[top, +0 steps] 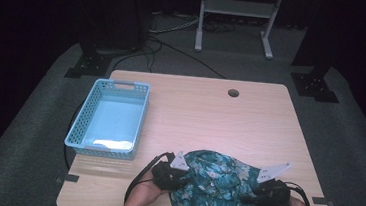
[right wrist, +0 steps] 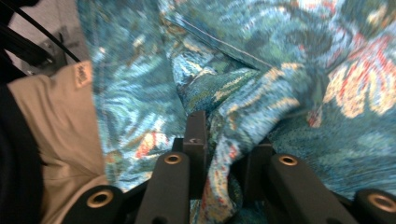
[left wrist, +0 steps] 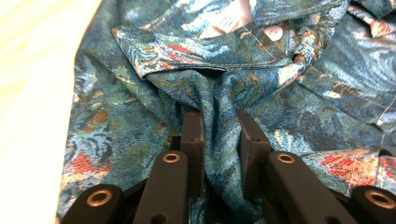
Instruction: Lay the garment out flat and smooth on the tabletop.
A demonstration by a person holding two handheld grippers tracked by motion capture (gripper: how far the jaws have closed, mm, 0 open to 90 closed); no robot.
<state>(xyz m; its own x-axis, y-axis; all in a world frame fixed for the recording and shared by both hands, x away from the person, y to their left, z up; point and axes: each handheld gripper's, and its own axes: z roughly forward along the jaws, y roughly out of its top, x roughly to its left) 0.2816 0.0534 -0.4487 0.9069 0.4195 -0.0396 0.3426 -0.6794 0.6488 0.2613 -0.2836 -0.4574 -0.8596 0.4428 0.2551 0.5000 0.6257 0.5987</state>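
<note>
Both grippers are clamped onto a crumpled, teal floral-print shirt (top: 216,186) that lies bunched at the near edge of the wooden table (top: 210,115), so the step in hand looks like the taking-hold that comes ahead of lifting or spreading the garment. The left gripper (left wrist: 219,140) has its jaws drawn close together with a ridge of cloth squeezed upright between them, just below the collar, where a pale neck label (left wrist: 229,21) and a button (left wrist: 273,31) show. The right gripper (right wrist: 224,144) is likewise nearly closed, pinching a thick fold that bulges up and over between its jaws; beside it at the left of that view hangs a tan trouser leg of the person. In the high view the left gripper (top: 172,175) bites the shirt's left side and the right gripper (top: 266,193) its right side, so the garment spans the gap between the two hands. A light blue perforated basket (top: 87,117) stands well apart at the table's left, with nothing visible inside it. The next move probably calls for raising both hands together, keeping the pinches firm so neither fold slips, and drawing them apart to open the cloth out, or carrying it toward the basket.
</note>
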